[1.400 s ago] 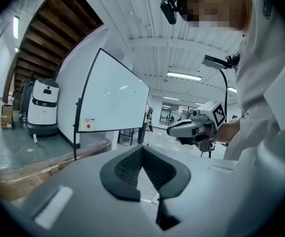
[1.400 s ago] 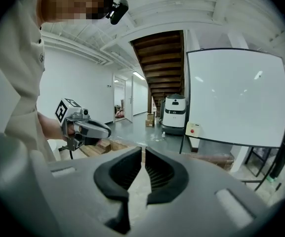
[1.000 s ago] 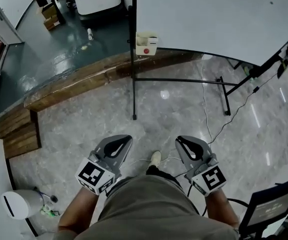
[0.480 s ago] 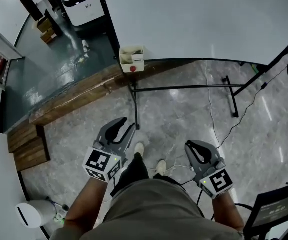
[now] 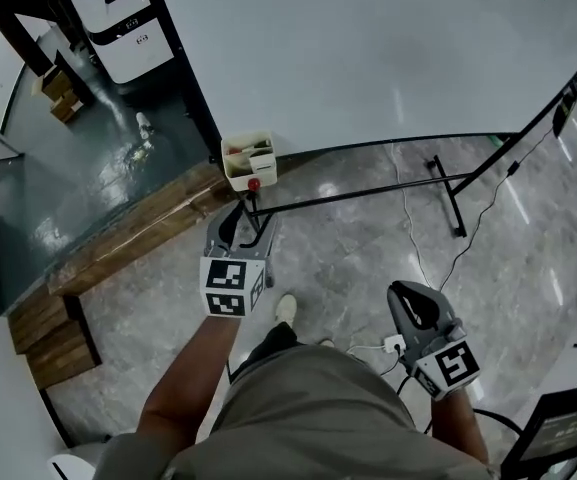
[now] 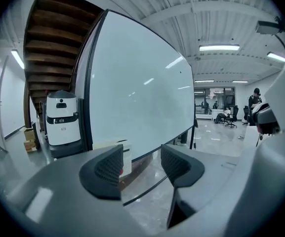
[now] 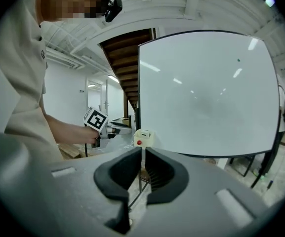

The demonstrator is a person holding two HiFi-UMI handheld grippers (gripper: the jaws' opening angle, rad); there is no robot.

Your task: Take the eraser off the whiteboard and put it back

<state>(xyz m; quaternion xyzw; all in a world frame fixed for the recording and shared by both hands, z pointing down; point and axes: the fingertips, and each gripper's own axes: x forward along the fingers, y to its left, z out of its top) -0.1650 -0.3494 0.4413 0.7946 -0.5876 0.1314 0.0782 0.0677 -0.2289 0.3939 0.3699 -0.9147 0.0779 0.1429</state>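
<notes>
A big whiteboard [image 5: 368,58] stands ahead on a black frame. A cream holder box [image 5: 249,160] with a red dot hangs at its lower left corner, with small items inside; I cannot make out the eraser itself. My left gripper [image 5: 240,218] reaches toward that box from just below it. Its jaws are opening, and in the left gripper view nothing lies between them [image 6: 142,159]; the box [image 6: 126,157] shows behind the left jaw. My right gripper [image 5: 408,290] hangs low at the right, shut and empty [image 7: 143,154], facing the box [image 7: 143,138].
The board's black stand legs [image 5: 368,190] cross the floor, and a thin cable [image 5: 413,238] runs beside them. A wooden step [image 5: 138,230] lies left of the box. Past the board's left edge stands a white machine [image 5: 123,23]. The person's shoe [image 5: 285,309] is below the left gripper.
The person has walked up to the whiteboard. The left gripper swung forward to the holder box and its jaws spread apart. The right gripper stayed low and shut.
</notes>
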